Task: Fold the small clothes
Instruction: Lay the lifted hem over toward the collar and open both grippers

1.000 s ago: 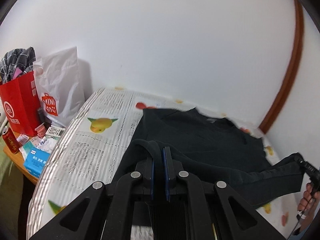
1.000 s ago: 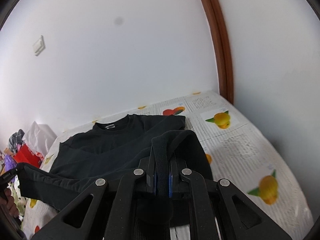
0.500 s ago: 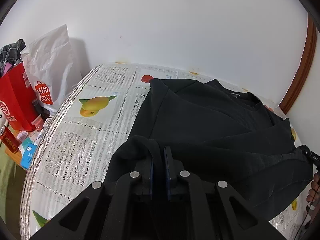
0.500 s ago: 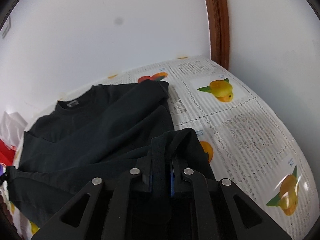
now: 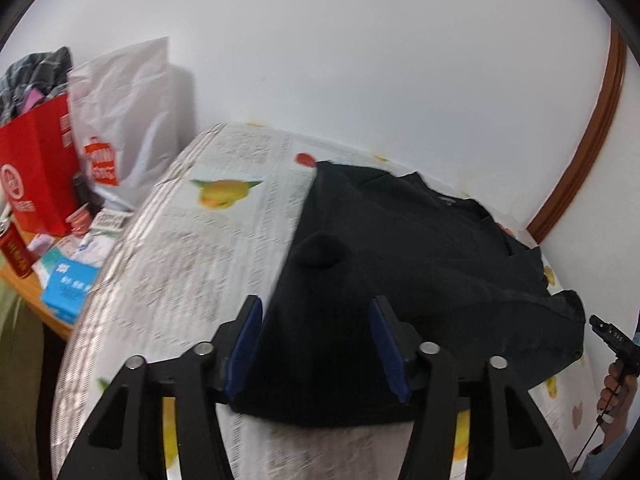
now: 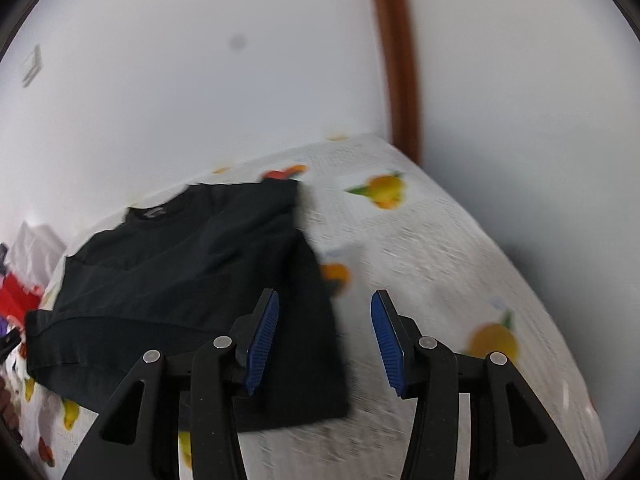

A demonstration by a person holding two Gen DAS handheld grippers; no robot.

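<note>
A black long-sleeved top (image 5: 420,264) lies on a surface (image 5: 200,248) covered with a fruit-printed cloth, its lower part already doubled over toward the neckline near the white wall. The left gripper (image 5: 316,344) and the right gripper (image 6: 324,340) hover low over the near fold, each with its blue-padded jaws opening at about half width; dark cloth shows in the gap of the left pair and under the inner pad of the right pair, but no pad presses on it, so the top lies free. The fabric looks light, soft and limp, the kind that sags between two holds and rumples where it is let fall; a small hump stands up in it near the left edge. It is neither fragile nor slippery, to judge by its matt knit. The best holds are probably the two corners of a folded edge, pinched through both layers and kept taut. A red bag (image 5: 36,168) and a white bag (image 5: 124,120) stand beyond the left end.
</note>
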